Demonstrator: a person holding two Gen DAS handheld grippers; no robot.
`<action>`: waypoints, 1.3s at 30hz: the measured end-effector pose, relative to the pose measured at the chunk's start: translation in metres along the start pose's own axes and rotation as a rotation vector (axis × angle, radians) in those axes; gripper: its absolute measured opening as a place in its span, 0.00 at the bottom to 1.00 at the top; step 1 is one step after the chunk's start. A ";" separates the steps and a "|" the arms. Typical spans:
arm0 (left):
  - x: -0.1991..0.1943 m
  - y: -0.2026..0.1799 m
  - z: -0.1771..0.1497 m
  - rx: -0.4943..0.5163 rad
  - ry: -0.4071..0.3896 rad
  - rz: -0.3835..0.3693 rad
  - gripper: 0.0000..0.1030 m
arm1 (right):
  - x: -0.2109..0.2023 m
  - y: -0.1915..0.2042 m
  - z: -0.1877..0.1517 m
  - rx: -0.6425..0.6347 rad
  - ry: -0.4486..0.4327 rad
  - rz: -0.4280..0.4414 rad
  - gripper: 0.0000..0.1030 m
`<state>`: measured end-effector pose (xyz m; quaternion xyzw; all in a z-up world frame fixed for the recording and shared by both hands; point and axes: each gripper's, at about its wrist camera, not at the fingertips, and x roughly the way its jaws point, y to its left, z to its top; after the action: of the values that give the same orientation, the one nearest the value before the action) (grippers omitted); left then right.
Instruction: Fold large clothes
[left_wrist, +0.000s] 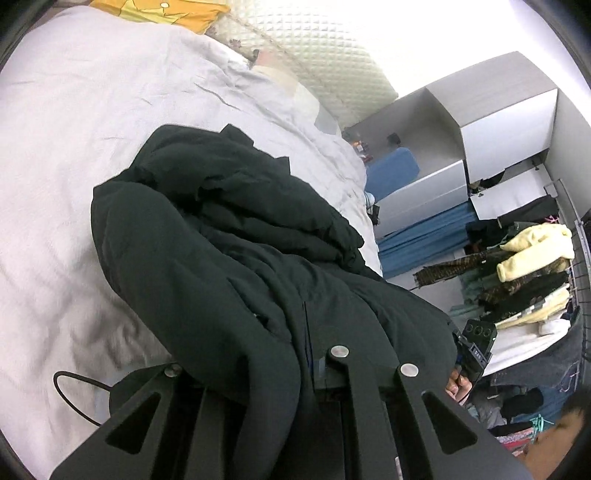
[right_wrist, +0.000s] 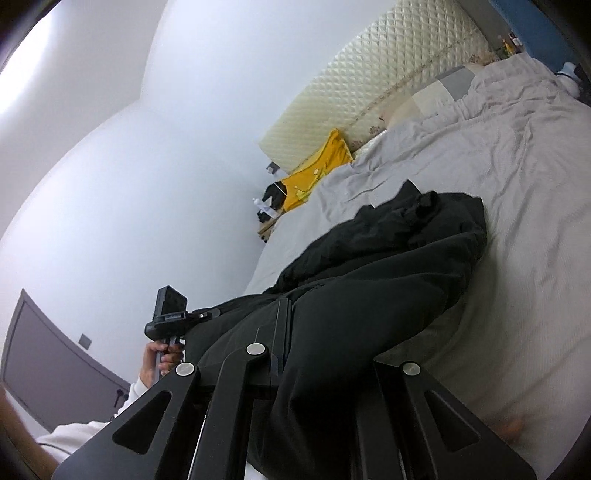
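Note:
A large black garment (left_wrist: 229, 236) lies bunched on the grey bed sheet (left_wrist: 74, 147) and drapes back over my left gripper (left_wrist: 310, 354), which is shut on its cloth. The same black garment (right_wrist: 388, 266) shows in the right wrist view, draped over my right gripper (right_wrist: 291, 354), which is also shut on it. Both hold the near edge lifted above the bed. The fingertips are mostly buried in cloth. The other gripper (right_wrist: 166, 314) with the person's hand shows at the left of the right wrist view.
A quilted cream headboard (left_wrist: 317, 48) and a yellow pillow (right_wrist: 314, 173) sit at the bed's head. White shelves (left_wrist: 498, 122) and a rack of hanging clothes (left_wrist: 524, 280) stand right of the bed. A white wall (right_wrist: 129, 166) is on the other side.

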<state>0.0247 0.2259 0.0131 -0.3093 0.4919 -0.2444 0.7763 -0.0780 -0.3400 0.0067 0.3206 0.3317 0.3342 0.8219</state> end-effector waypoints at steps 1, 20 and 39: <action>-0.005 -0.004 -0.007 -0.003 0.002 -0.001 0.09 | -0.007 0.006 -0.005 0.000 -0.007 0.000 0.05; 0.059 0.008 0.072 -0.140 0.051 0.141 0.15 | 0.059 -0.045 0.088 0.164 -0.023 -0.013 0.06; 0.178 0.071 0.159 -0.300 0.096 0.236 0.17 | 0.219 -0.212 0.155 0.492 0.100 -0.209 0.06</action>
<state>0.2458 0.1913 -0.0955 -0.3496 0.5922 -0.0902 0.7204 0.2329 -0.3414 -0.1360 0.4580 0.4744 0.1723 0.7318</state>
